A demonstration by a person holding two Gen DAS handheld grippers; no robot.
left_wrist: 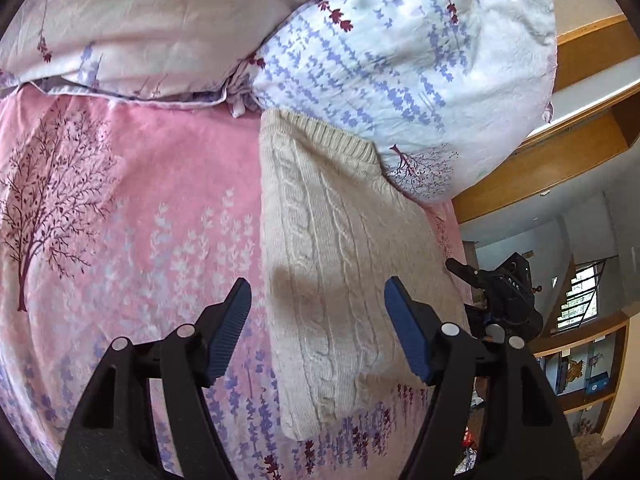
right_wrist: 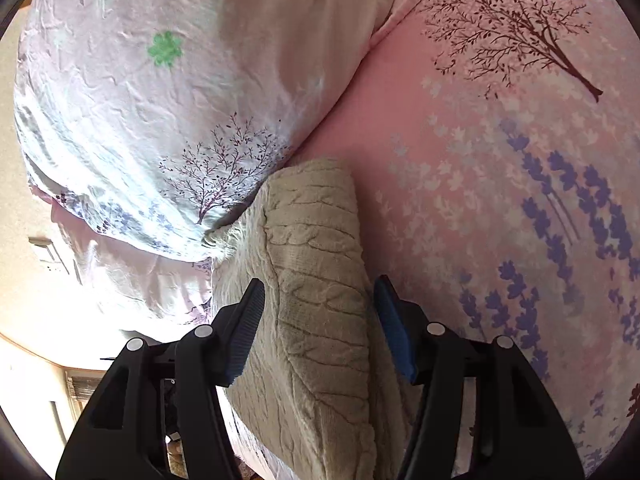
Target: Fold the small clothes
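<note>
A cream cable-knit sweater lies folded into a long strip on the pink floral bedsheet, its ribbed end against a pillow. My left gripper is open and hovers over the sweater's near part, holding nothing. In the right wrist view the sweater lies close up, its folded edge raised between the blue pads. My right gripper is open and straddles that fold; the pads are not pressed on it. The right gripper also shows at the bed's edge in the left wrist view.
A white floral pillow and a pale duvet lie at the head of the bed, touching the sweater's far end. A wooden headboard shelf and bookshelves stand beyond the bed's right edge.
</note>
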